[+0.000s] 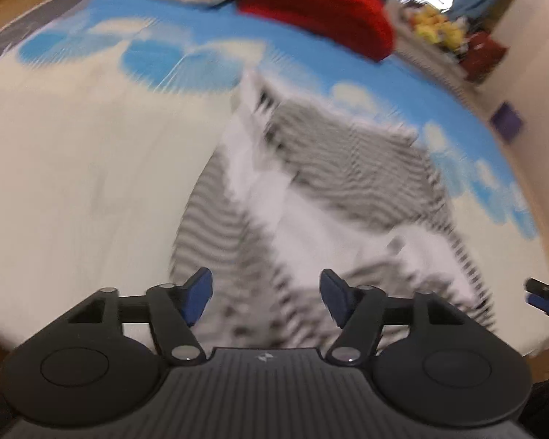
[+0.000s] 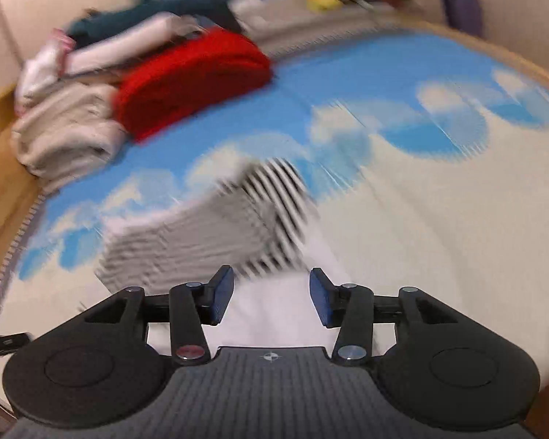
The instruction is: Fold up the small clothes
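A small black-and-white striped garment with white panels (image 1: 333,197) lies partly folded on a bed sheet printed with blue sky and clouds (image 1: 73,168). Both views are motion-blurred. My left gripper (image 1: 266,298) is open and empty, just above the garment's near edge. My right gripper (image 2: 272,301) is open and empty, over the garment's white near part (image 2: 274,314); the striped part (image 2: 216,234) lies ahead of it. The right gripper's tip shows at the far right of the left wrist view (image 1: 547,298).
A folded red cloth (image 2: 194,80) and a pile of pale folded clothes (image 2: 66,131) lie at the far side of the bed. A wooden bed frame (image 2: 3,190) runs along the left. A cluttered shelf with yellow items (image 1: 435,29) stands by the wall.
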A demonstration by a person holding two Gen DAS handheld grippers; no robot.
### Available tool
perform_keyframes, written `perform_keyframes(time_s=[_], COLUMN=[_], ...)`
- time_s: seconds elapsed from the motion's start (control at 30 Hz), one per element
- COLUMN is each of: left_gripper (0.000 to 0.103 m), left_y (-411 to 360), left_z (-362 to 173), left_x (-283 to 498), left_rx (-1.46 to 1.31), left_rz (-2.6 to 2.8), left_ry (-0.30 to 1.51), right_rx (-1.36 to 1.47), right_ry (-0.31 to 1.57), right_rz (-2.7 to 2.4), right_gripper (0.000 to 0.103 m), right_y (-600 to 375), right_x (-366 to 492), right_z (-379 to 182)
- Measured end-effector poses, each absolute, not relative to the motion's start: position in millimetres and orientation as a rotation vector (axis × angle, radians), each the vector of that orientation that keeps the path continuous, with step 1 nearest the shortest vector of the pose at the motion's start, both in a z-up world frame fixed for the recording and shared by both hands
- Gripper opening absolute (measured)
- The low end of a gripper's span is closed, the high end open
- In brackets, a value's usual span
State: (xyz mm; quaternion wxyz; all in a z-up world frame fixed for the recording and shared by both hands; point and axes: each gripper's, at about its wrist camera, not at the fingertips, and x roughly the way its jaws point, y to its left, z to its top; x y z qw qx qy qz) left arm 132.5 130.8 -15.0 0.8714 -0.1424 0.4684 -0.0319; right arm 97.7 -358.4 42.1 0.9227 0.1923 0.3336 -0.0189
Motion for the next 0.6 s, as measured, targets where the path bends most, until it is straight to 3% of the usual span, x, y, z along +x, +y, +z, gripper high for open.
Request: perform_keyframes(time_s=[0.2,0.53,0.57,0.6], left_gripper=[0.089,0.090,0.087,0.071], left_y=[122,111,112,114], left_z=[-51,-75,-78,-80], left_x=[127,135,134,132], left_rx=[-0.317,-0.245,-0.201,-0.189], left_rz=[-0.002,0.076,0.107,0.122], left_ry=[1.078,1.183,1.204,1.215], right_rx=[0.525,0.462,0.451,0.443], right_ry=[0.873,1.037,1.035,1.033], right_rz=[-0.137,-0.161,-0.162,-0.162], right_gripper=[0.048,0.050,0.050,0.050], right_y=[-380,-362,-360,-359], right_x=[89,92,92,91], right_z=[-21,-62,-62,-61])
